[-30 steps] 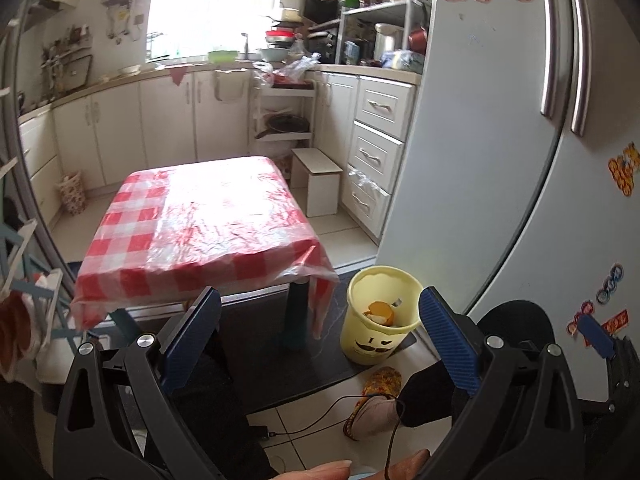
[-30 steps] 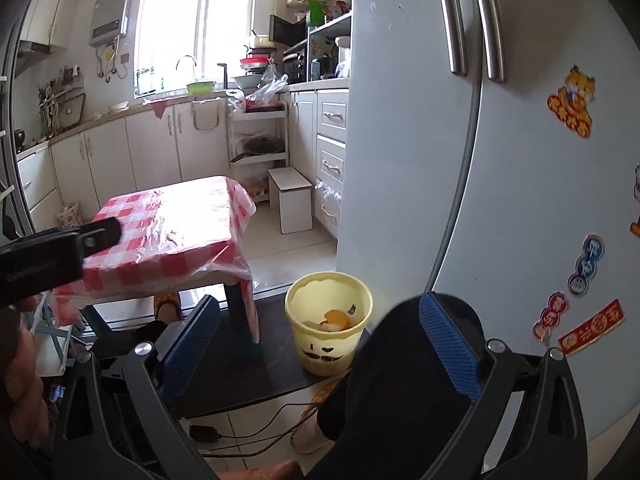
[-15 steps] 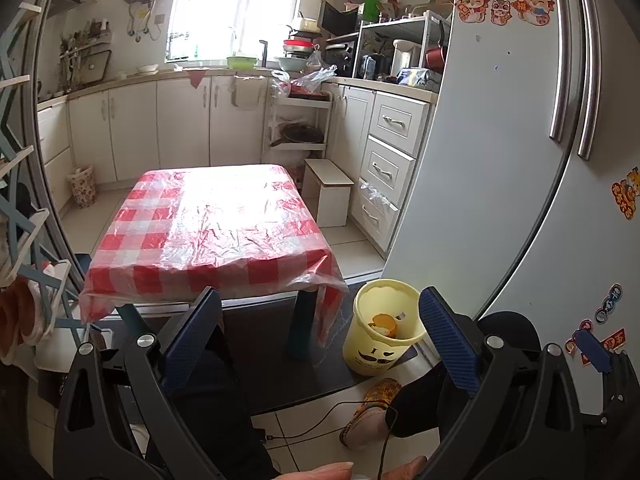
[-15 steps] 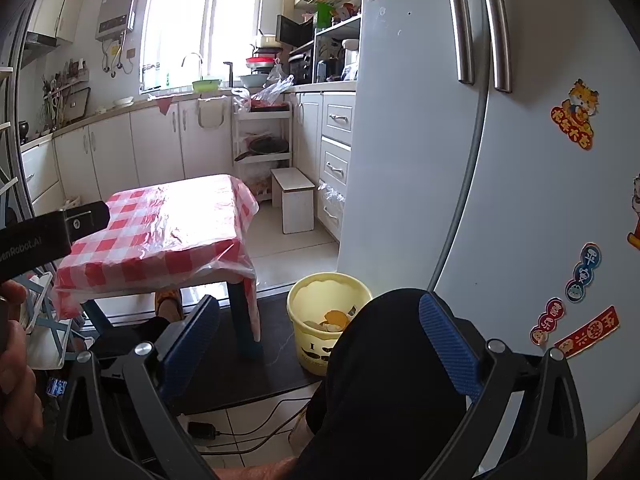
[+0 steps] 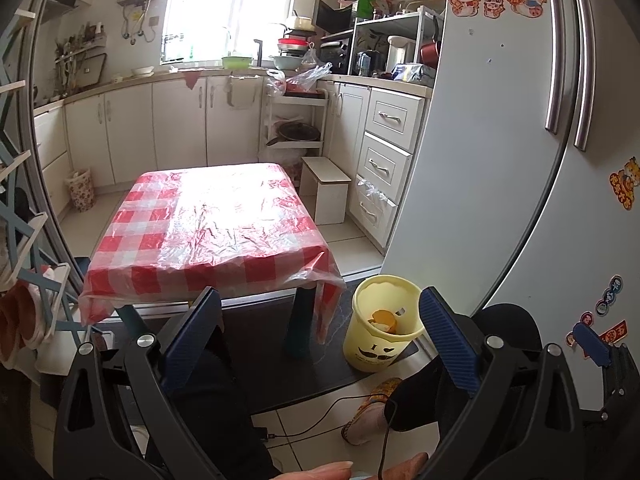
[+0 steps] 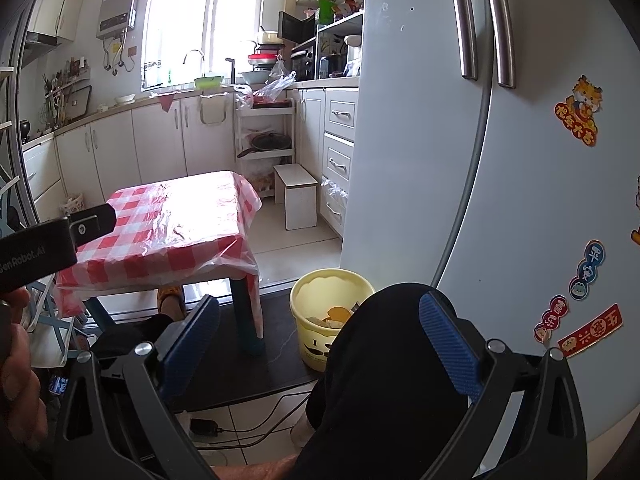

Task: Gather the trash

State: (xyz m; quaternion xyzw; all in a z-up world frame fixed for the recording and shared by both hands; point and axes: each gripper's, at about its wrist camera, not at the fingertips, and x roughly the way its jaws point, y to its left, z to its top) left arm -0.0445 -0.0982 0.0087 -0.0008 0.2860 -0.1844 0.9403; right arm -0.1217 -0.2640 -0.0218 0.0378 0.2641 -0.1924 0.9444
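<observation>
While both cameras have lifted over the last second, the left gripper and right gripper hang spread and empty. Table bare under plastic, the trash sits in the yellow bin beside the fridge — collecting looks finished.

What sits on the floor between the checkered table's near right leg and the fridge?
A yellow trash bin with scraps inside stands there on the dark mat, between the table leg and the fridge; clearest in the left wrist view.
</observation>
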